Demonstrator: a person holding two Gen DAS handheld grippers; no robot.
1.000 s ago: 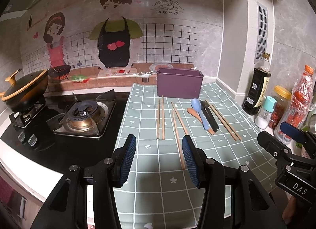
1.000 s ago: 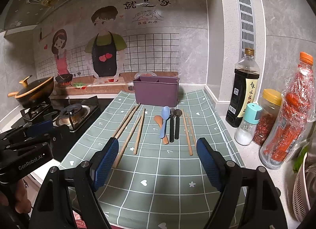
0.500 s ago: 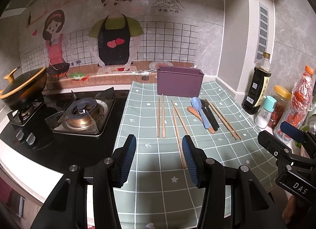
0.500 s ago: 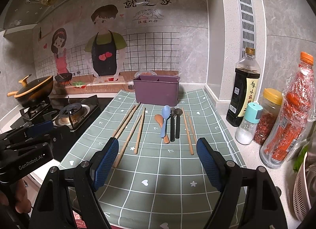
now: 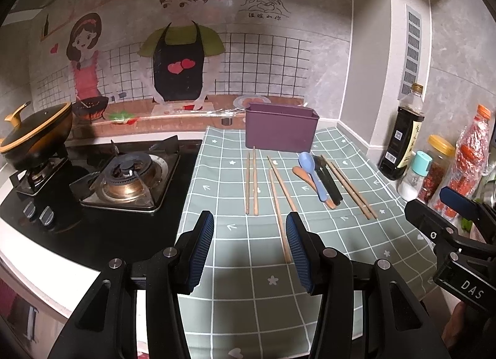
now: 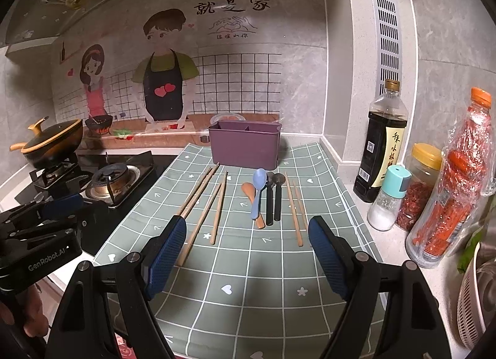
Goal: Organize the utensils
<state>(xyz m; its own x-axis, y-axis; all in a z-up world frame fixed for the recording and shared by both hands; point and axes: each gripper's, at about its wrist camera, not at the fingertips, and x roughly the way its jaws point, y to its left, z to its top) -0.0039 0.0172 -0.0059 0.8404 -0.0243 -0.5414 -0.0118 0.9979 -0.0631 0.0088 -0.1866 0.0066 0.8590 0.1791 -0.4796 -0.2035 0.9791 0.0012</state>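
Note:
A purple utensil holder (image 5: 281, 129) stands at the back of the green checked mat (image 5: 248, 266); it also shows in the right wrist view (image 6: 245, 148). In front of it lie several wooden chopsticks (image 5: 251, 180) (image 6: 201, 194), a blue spoon (image 5: 311, 173) (image 6: 258, 191), a wooden spoon (image 6: 252, 197) and two black spoons (image 6: 273, 197). My left gripper (image 5: 249, 228) is open and empty over the near mat. My right gripper (image 6: 248, 235) is open wider, empty, also short of the utensils.
A gas stove (image 5: 130, 179) and a black pot (image 5: 37, 135) are on the left. A soy sauce bottle (image 6: 383, 145), a salt shaker (image 6: 389, 197), a chilli jar (image 6: 418, 185) and a plastic bottle (image 6: 455, 185) line the right wall. A colander (image 6: 474, 297) sits at the near right.
Both grippers have shifted slightly; the left view has panned a little to the right. Jaw openings are unchanged and no utensil has moved.

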